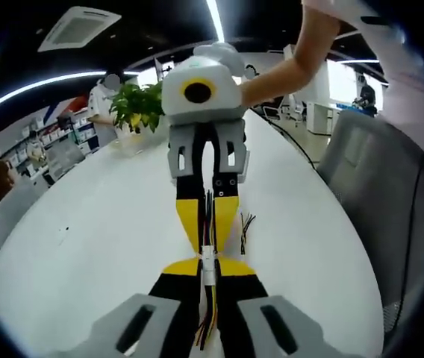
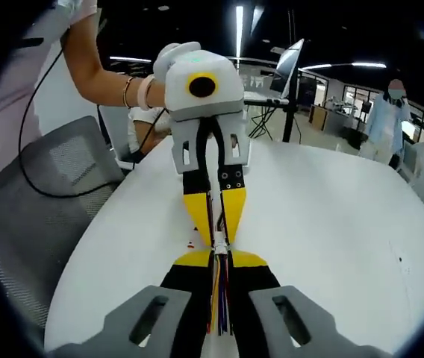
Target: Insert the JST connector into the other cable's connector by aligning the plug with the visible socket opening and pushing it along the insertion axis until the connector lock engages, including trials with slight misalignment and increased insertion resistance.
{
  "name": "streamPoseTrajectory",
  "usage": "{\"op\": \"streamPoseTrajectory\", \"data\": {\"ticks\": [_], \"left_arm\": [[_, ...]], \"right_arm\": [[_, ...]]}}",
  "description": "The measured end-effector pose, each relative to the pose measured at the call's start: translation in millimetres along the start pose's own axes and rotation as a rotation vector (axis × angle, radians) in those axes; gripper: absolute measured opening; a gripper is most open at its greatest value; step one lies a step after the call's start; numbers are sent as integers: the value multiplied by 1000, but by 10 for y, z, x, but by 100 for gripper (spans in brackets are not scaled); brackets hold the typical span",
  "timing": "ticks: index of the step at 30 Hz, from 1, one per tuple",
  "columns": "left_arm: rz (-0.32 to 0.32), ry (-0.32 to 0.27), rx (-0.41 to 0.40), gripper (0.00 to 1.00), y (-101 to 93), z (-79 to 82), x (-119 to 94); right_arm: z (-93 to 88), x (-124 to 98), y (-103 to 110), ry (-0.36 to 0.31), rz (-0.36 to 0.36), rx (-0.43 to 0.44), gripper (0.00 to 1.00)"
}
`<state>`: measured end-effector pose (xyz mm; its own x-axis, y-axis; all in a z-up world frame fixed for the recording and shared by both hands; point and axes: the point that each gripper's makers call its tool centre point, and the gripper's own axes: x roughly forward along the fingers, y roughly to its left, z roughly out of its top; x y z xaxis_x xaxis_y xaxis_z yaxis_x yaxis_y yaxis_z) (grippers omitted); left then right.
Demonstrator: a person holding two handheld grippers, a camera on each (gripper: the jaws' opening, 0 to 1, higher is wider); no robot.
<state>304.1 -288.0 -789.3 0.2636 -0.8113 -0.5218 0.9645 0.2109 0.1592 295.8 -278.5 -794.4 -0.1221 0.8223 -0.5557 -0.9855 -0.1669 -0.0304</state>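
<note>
Long white ceiling strip lights (image 1: 216, 19) brighten both views evenly. The glossy white table (image 1: 100, 224) shows soft glare and faint shadows. Fisheye bending curves edges; distant background looks soft.

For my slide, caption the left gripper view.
Two tongs meet tip to tip over a white table, mating white connectors.

White table (image 1: 85, 239); yellow-and-black hand-held gripper (image 2: 218, 250) jaws; white connector (image 2: 219, 242).

No text, label or number is legible on anything here.
</note>
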Motion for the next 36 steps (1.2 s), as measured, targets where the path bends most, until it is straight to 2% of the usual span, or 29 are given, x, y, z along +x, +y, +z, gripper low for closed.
{"op": "streamPoseTrajectory", "data": {"ticks": [9, 25, 36], "left_arm": [[-8, 20, 8, 0, -2, -54, 35], [-14, 61, 2, 0, 36, -255, 134], [-20, 67, -17, 0, 27, -360, 212]], "right_arm": [[-54, 56, -15, 1, 4, 9, 3], [-214, 201, -71, -25, -14, 34, 3], [-332, 266, -81, -24, -20, 49, 4]]}}
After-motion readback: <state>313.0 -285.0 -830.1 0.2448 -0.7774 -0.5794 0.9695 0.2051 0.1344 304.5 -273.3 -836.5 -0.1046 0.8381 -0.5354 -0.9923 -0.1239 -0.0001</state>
